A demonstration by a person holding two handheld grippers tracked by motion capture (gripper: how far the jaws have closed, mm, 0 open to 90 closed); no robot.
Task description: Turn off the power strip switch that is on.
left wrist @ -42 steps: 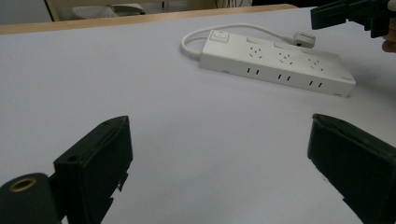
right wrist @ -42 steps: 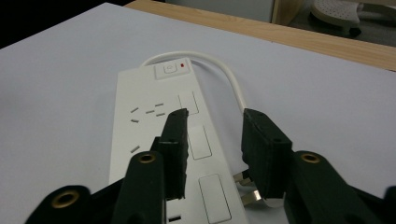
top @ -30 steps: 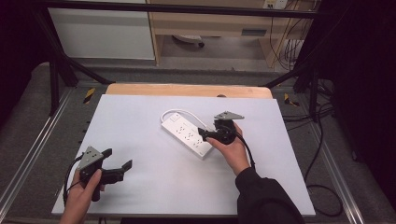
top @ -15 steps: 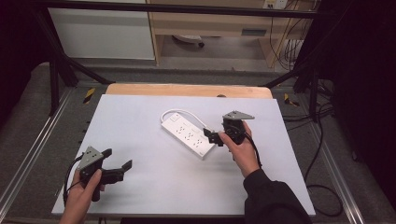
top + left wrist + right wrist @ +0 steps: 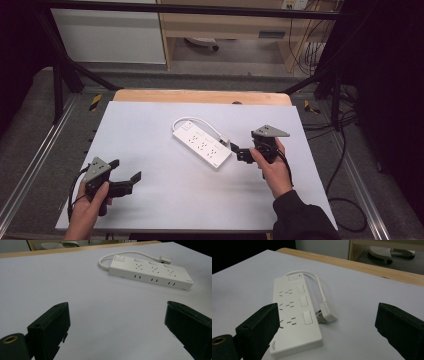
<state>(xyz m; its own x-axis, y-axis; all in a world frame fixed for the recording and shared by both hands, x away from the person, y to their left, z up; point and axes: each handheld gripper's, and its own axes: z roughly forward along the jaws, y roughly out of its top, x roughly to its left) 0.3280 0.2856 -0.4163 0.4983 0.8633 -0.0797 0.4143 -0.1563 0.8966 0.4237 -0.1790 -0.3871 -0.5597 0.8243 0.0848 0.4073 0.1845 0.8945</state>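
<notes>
Right gripper [image 5: 239, 152] open wide, jaws spread and empty, levelled just off the near end of the strip [image 5: 202, 143]. Seen along those jaws, strip [image 5: 294, 312] lying flat on the table [image 5: 150, 120] dead ahead, sockets up, slanting away to the left. Plug [image 5: 327, 312] resting just beside the strip's long edge, a little right of centre between the jaws, prongs turned toward the strip, cord [image 5: 320, 287] looping back from it to the far end by the switch. Probably aimed this way so a short push forward brings the plug between the jaws; nothing touched yet. Right hand [image 5: 272, 165] wrapped round the grip, wrist bent slightly inward, forearm coming up from the table's near edge, jaws pointing leftward at the strip.

Left gripper [image 5: 126, 181] also open and empty, parked well short of the strip [image 5: 150, 271], which lies far ahead and to the right of its jaws. Left hand [image 5: 92, 205] low near the table's edge, held at rest, likely waiting to steady the strip.
</notes>
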